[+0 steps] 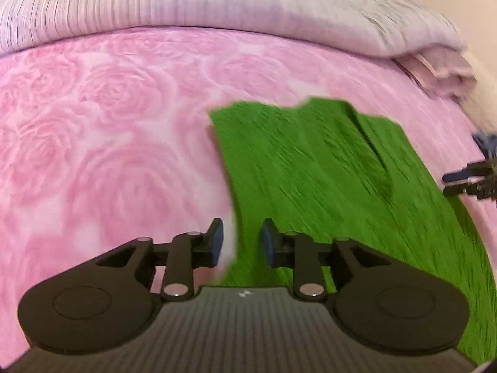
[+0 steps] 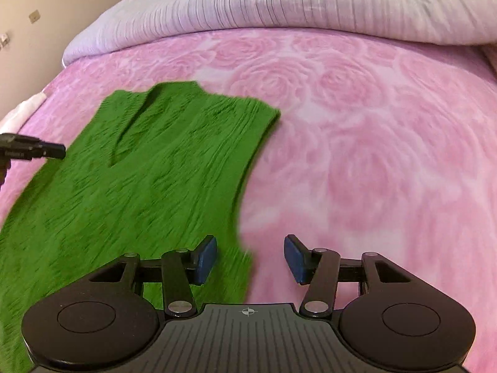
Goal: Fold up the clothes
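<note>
A green knitted sleeveless vest (image 1: 335,180) lies flat on a pink rose-patterned bedspread (image 1: 102,143), V-neck pointing away. My left gripper (image 1: 240,241) is open and empty, hovering over the vest's left armhole edge. My right gripper (image 2: 250,259) is open and empty over the vest's (image 2: 149,180) right edge near the armhole. The right gripper's fingers also show at the right edge of the left wrist view (image 1: 466,181). The left gripper's fingers show at the left edge of the right wrist view (image 2: 34,150). Both views are motion-blurred.
A folded pale lilac ribbed quilt (image 1: 217,6) lies across the far side of the bed, also in the right wrist view (image 2: 295,3). A beige wall (image 2: 40,15) stands beyond the bed's left edge. Bare bedspread (image 2: 372,143) lies right of the vest.
</note>
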The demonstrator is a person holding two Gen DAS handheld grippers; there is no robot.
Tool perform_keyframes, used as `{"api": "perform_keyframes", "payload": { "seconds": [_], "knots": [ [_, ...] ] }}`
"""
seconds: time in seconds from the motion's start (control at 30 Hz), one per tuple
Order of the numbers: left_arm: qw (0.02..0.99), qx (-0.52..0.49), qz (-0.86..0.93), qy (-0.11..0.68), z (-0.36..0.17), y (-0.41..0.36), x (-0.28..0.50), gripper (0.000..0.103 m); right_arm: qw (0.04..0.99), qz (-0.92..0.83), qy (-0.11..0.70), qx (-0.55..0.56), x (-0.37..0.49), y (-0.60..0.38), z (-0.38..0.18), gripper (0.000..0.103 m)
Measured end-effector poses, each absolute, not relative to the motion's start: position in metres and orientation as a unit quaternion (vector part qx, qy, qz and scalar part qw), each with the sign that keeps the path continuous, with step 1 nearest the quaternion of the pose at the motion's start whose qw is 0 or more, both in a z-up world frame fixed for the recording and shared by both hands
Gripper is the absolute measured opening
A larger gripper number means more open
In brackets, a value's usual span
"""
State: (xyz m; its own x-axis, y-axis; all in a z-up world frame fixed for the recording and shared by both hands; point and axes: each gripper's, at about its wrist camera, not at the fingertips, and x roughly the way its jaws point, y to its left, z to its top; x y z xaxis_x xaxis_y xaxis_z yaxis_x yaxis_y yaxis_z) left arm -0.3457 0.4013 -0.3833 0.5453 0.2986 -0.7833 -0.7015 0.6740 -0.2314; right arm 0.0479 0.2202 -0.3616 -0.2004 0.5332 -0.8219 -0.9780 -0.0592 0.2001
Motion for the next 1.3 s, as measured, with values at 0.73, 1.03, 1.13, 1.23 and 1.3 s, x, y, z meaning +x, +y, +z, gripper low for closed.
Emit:
{"api": "perform_keyframes", "payload": {
  "seconds": [0.73, 1.03, 1.13, 1.23, 1.3],
  "knots": [
    [0.857, -0.36, 0.248, 0.271, -0.407, 0.5, -0.332, 0.038, 0.518, 0.712, 0.45, -0.152, 0.132, 0.295, -0.368, 0.052],
    [0.866, -0.369, 0.228, 0.248, -0.418, 0.507, -0.309, 0.037, 0.515, 0.721, 0.442, -0.144, 0.104, 0.334, -0.388, 0.048],
    [0.873, -0.346, 0.223, 0.263, -0.417, 0.505, -0.3, 0.013, 0.511, 0.726, 0.432, -0.159, 0.098, 0.337, -0.392, 0.01],
    [0.882, -0.325, 0.211, 0.269, -0.413, 0.497, -0.3, 0.009, 0.52, 0.735, 0.399, -0.172, 0.091, 0.325, -0.384, 0.007],
    [0.89, -0.307, 0.211, 0.265, -0.403, 0.488, -0.306, 0.008, 0.537, 0.736, 0.369, -0.184, 0.085, 0.313, -0.371, 0.006]
  ]
}}
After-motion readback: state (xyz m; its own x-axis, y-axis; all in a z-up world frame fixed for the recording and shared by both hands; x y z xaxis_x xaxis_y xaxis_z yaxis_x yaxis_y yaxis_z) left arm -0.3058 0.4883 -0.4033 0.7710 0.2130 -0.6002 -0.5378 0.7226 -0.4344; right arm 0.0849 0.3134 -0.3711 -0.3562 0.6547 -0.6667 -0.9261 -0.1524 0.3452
